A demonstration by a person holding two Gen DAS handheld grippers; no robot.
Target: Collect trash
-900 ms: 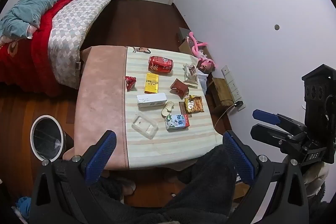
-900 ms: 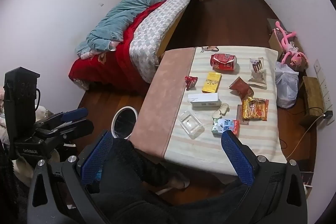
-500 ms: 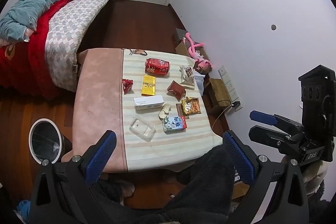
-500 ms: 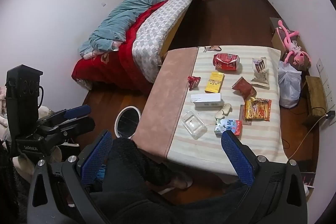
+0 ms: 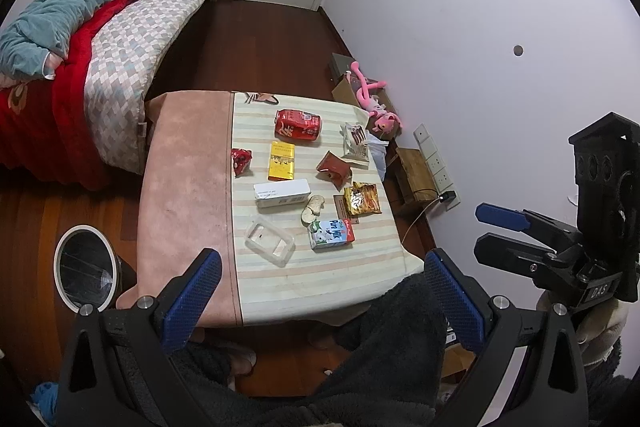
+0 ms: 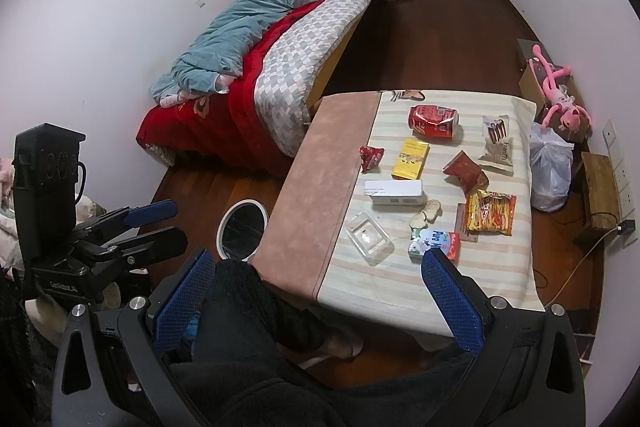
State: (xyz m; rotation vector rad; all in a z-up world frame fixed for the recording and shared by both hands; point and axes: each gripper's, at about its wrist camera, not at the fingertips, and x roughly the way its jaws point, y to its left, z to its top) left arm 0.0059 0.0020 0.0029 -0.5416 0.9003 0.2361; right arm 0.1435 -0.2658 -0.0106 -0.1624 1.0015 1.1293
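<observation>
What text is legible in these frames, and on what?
"Pure Milk": milk carton.
"Franzzi": white snack packet.
One large white Chinese character: red can.
White box, yellow box, orange snack bag: print too small to read.

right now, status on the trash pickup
Left gripper and right gripper open, empty, above the table's near edge. Trash still on it, can to milk carton. Bin on floor left, path clear.

Both my views have drifted a little: in the left one the counter [image 5: 192, 187] sits slightly lower than a moment ago. In the right one it slid rightward and downward. Nothing on it moved.
</observation>
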